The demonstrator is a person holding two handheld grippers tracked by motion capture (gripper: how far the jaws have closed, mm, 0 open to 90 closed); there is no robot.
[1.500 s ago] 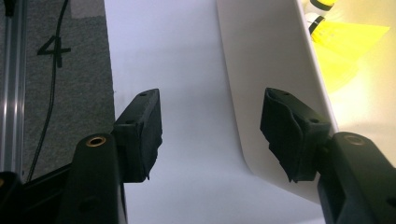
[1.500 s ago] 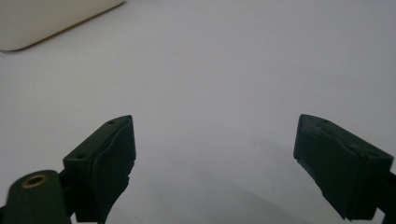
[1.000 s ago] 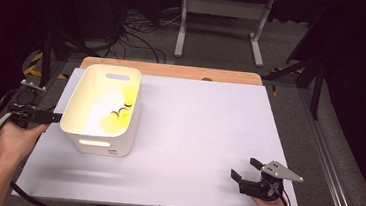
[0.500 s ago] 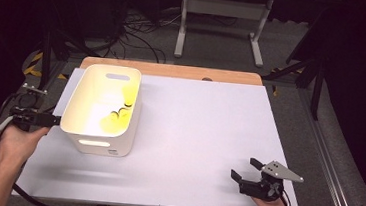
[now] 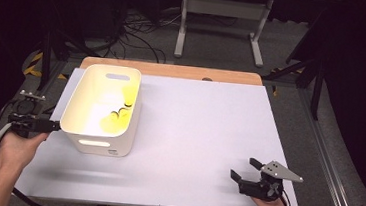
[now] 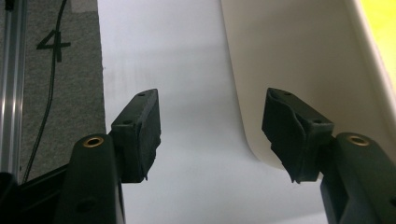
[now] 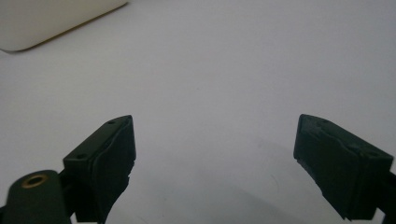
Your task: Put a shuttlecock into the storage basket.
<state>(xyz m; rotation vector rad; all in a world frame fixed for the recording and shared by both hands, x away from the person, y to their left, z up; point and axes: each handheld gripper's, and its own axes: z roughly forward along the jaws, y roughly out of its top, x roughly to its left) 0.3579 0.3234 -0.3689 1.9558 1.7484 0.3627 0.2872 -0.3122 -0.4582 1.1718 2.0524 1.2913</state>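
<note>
White plastic tub (image 5: 104, 108), rounded-cornered with a handle slot, glows yellow inside and sits at the counter's (image 5: 198, 134) nine o'clock side. Left gripper (image 5: 43, 125) hovers at its left wall, fingers (image 6: 140, 133) apart on nothing. Right gripper (image 5: 245, 172), at five o'clock, also stands open and empty.

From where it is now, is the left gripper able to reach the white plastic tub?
Probably yes. The left gripper sits right beside the white plastic tub with its jaws open, nothing between them, and only bare white tabletop beside the tub's wall.
</note>
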